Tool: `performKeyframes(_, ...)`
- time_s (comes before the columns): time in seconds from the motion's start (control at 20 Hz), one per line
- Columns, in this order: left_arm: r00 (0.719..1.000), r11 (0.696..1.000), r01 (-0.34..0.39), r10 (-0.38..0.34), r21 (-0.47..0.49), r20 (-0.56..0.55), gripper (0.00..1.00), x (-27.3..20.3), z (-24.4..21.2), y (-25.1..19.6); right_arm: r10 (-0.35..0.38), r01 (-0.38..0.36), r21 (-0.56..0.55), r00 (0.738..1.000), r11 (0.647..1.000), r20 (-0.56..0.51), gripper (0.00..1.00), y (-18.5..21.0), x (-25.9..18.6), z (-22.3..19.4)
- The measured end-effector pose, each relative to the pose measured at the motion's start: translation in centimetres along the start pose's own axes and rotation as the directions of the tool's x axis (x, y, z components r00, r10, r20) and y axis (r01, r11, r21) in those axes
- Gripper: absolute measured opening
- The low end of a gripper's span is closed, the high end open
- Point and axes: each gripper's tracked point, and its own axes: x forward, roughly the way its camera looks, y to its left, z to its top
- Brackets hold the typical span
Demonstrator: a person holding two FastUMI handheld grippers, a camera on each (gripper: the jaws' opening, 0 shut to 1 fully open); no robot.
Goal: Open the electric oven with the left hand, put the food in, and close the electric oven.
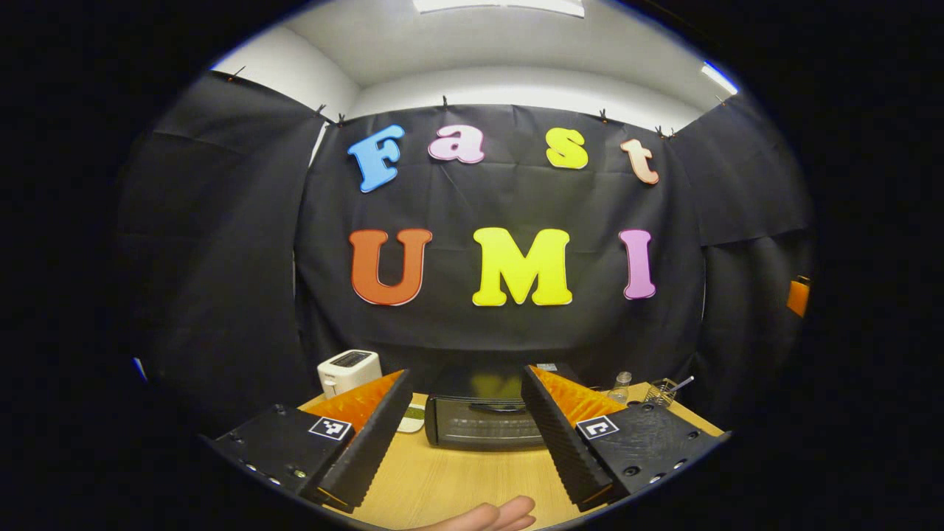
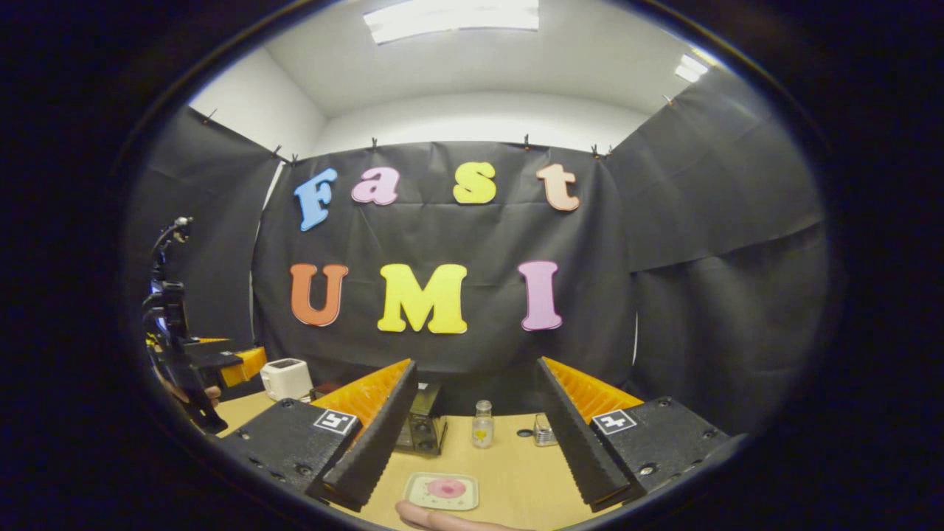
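The left gripper view looks low across the wooden table (image 1: 442, 479) at the electric oven (image 1: 483, 420), a dark box with its glass door closed, standing at the far edge of the table against the black cloth wall; the left tongs (image 1: 468, 435) are spread wide and hold nothing, and the oven sits between their two fingers, well ahead of the tips and not touched by either. A white toaster (image 1: 348, 371) stands to the left of the oven, a small clear bottle (image 1: 622, 386) and a wire rack (image 1: 662, 391) to its right; a pale plate (image 1: 411, 419) peeks out just beside the oven's left side, mostly hidden behind the left finger. A person's fingertips (image 1: 490, 516) show at the bottom edge, above the table.

The right gripper view gives what the other cannot: the food, a pink round piece (I cannot tell what kind) on a pale square plate (image 2: 442, 491), lying on the table (image 2: 509, 472) between the right tongs (image 2: 472, 442), which are likewise wide apart and empty; a finger (image 2: 435, 520) lies at the bottom edge just below the plate. From here the electric oven (image 2: 422, 424) is seen partly behind the left finger, farther off than the plate; a small bottle (image 2: 483, 424) and a glass jar (image 2: 544, 430) stand beyond the plate. At the far left, the other gripper (image 2: 184, 361) is held up above the table by a hand, with the toaster (image 2: 286, 378) beside it.
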Motion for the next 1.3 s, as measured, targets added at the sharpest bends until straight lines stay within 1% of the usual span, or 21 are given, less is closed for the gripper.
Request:
performKeyframes(0.1,0.998,1.000,0.018,-0.017,0.014,-0.058,0.95,3.4,-2.0,-1.1,-0.021,0.021,0.004,1.000,1.000,-0.007,1.00,-1.4,0.8,-0.3)
performKeyframes(0.25,0.985,0.997,0.061,-0.052,0.052,-0.163,0.95,8.1,-5.4,-3.1,-0.050,0.050,0.003,0.998,0.999,-0.023,1.00,-3.7,1.9,-1.2)
performKeyframes(0.35,0.979,0.994,0.071,-0.055,0.077,-0.197,0.96,11.1,-6.8,-4.1,-0.065,0.065,0.001,0.998,0.998,-0.028,1.00,-5.0,2.5,-1.5)
performKeyframes(0.45,0.965,0.994,0.095,-0.078,0.059,-0.249,0.96,13.9,-8.8,-5.3,-0.084,0.084,-0.007,0.996,0.996,-0.029,1.00,-6.6,3.0,-1.9)
performKeyframes(0.6,0.940,0.994,0.100,-0.084,0.031,-0.330,0.97,16.9,-11.6,-5.9,-0.119,0.119,-0.017,0.992,0.993,-0.030,1.00,-8.9,3.4,-2.4)
performKeyframes(0.65,0.926,0.993,0.113,-0.101,0.013,-0.363,0.97,17.5,-12.6,-6.3,-0.127,0.126,-0.017,0.991,0.992,-0.032,0.99,-9.6,3.6,-2.8)
performKeyframes(0.7,0.912,0.993,0.121,-0.111,-0.001,-0.396,0.96,18.0,-13.6,-6.7,-0.133,0.133,-0.014,0.990,0.991,-0.036,1.00,-10.2,3.6,-3.2)
performKeyframes(0.75,0.903,0.993,0.119,-0.111,-0.007,-0.415,0.96,18.5,-14.3,-6.8,-0.137,0.136,-0.008,0.990,0.991,-0.041,1.00,-10.6,3.7,-3.4)
performKeyframes(0.85,0.892,0.994,0.112,-0.094,0.013,-0.441,0.97,19.2,-15.7,-6.5,-0.141,0.141,0.007,0.989,0.990,-0.050,1.00,-11.3,3.9,-3.8)
performKeyframes(0.9,0.880,0.994,0.105,-0.084,0.017,-0.467,0.97,19.3,-16.6,-6.4,-0.145,0.146,0.010,0.988,0.989,-0.050,1.00,-11.6,3.8,-3.9)
performKeyframes(0.95,0.886,0.993,0.112,-0.089,0.024,-0.454,0.97,19.0,-16.2,-6.5,-0.144,0.144,0.016,0.989,0.989,-0.043,1.00,-12.0,3.6,-4.0)
performKeyframes(1.0,0.886,0.993,0.121,-0.100,0.017,-0.453,0.98,19.7,-16.4,-6.9,-0.139,0.140,0.022,0.990,0.990,-0.037,1.00,-12.0,3.3,-3.8)
performKeyframes(1.05,0.879,0.992,0.125,-0.107,0.008,-0.464,0.95,19.4,-16.3,-7.1,-0.137,0.138,0.024,0.990,0.990,-0.039,1.00,-12.0,3.1,-3.9)
performKeyframes(1.3,0.882,0.990,0.140,-0.110,0.031,-0.458,0.96,18.8,-16.5,-6.8,-0.149,0.150,0.033,0.988,0.988,-0.036,1.00,-12.3,1.1,-3.3)
